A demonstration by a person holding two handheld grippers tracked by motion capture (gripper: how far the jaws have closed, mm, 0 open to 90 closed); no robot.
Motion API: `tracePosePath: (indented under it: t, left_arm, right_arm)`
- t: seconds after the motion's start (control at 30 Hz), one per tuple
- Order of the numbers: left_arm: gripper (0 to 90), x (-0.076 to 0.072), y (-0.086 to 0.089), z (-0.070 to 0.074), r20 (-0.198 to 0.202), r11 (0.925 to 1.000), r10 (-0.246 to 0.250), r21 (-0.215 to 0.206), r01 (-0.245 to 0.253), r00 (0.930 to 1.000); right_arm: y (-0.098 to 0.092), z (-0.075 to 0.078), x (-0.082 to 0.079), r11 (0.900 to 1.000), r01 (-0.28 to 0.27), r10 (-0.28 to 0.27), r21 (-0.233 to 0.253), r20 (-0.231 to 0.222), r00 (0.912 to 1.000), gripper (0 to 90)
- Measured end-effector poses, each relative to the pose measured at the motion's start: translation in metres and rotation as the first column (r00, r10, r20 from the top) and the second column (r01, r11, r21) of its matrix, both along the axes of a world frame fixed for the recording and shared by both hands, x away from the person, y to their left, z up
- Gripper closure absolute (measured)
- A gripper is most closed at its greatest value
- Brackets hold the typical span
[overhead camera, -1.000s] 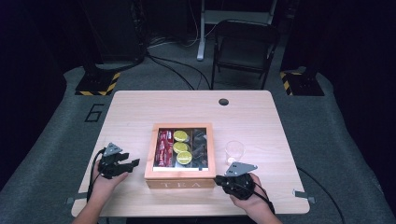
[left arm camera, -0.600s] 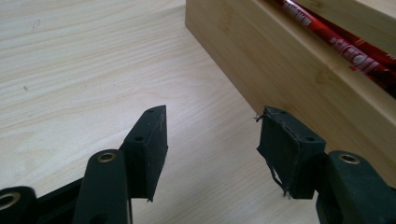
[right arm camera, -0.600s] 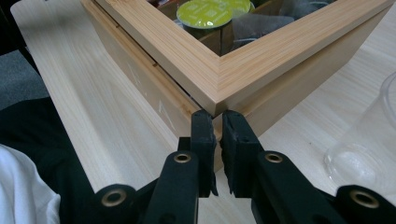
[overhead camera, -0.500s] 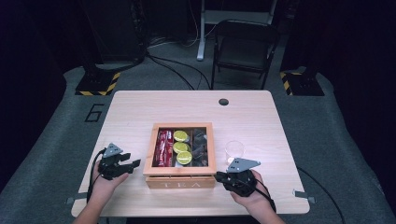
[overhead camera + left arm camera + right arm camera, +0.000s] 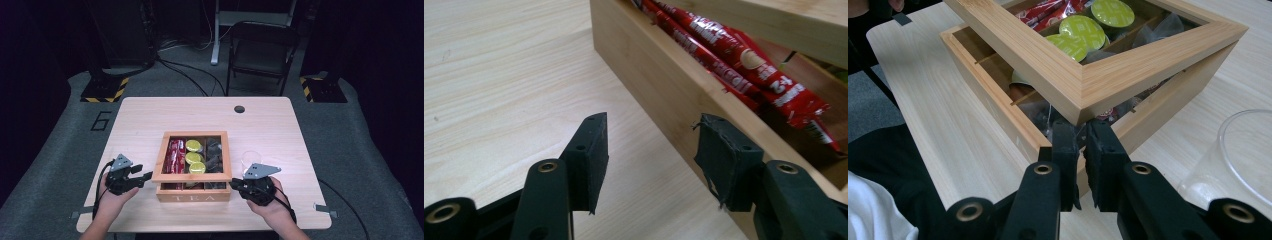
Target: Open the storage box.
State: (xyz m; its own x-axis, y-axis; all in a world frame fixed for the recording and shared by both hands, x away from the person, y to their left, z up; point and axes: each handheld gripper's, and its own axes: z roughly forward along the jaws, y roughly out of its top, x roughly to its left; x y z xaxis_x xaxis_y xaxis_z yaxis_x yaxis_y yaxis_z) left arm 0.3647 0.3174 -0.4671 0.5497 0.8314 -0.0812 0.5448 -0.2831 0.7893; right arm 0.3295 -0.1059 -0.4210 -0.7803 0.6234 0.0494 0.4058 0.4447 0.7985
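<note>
Since half a second ago, the framed lid (image 5: 1083,75) of the wooden tea box (image 5: 192,192) has been raised a little more at its near right corner, and both hands have barely shifted. The box sits near the front middle of a light wooden table (image 5: 150,115), with "TEA" lettered on its front wall.

The right gripper (image 5: 237,184) is at the box's front right corner. In the right gripper view its jaws are almost together under the lid's raised corner, apparently pinching a thin edge there; the exact contact is hard to make out. The lid tilts upward, leaving a gap above the box wall.

The left gripper (image 5: 145,176) rests just beside the box's left wall. Its jaws stand wide apart with nothing between them; the right-hand jaw sits close against the wall.

Inside the box lie red packets (image 5: 744,60) in the left compartment, green-topped capsules (image 5: 1088,30) in the middle, and dark sachets (image 5: 214,155) on the right. A clear plastic cup (image 5: 1248,155) stands just right of the box.
</note>
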Motion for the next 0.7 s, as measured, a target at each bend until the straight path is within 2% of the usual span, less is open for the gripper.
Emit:
tracePosePath:
  t: [0.17,0.33,0.37,0.53,0.57,0.63,0.7]
  left_arm:
    - [48.0,-0.003,-0.006,0.004,0.003,0.9997,-0.024,-0.01,0.024,0.9997]
    - [48.2,-0.007,-0.012,0.009,0.03,0.9992,-0.041,0.004,0.041,0.9987]
    - [48.2,-0.007,-0.012,0.01,0.025,0.9985,-0.054,0.015,0.053,0.9982]
    - [48.3,-0.009,-0.015,0.012,0.036,0.9975,-0.07,0.014,0.07,0.9969]
    - [48.3,-0.01,-0.017,0.013,0.051,0.998,-0.063,0.01,0.063,0.9967]
    - [48.3,-0.012,-0.018,0.016,0.064,0.9972,-0.075,0.015,0.074,0.9952]
    - [48.2,-0.012,-0.019,0.017,0.065,0.997,-0.077,0.017,0.076,0.9949]
  right_arm:
    - [0.0,0.005,0.002,1.0,0.003,-0.003,0.002,0.004,1.0,83.0]
    - [-0.001,0.011,0.004,1.0,0.003,-0.003,0.012,0.011,0.9999,83.2]
    - [-0.001,0.012,0.004,1.0,0.005,-0.006,0.009,0.013,0.9999,83.3]
    - [-0.001,0.018,0.007,1.0,0.009,-0.01,0.019,0.021,0.9997,83.5]
    - [-0.001,0.019,0.008,1.0,-0.001,0.001,0.016,0.021,0.9998,83.5]
    - [0.0,0.021,0.008,1.0,0.013,-0.014,0.024,0.025,0.9996,83.5]
    - [0.0,0.022,0.009,1.0,0.013,-0.014,0.022,0.027,0.9995,83.5]
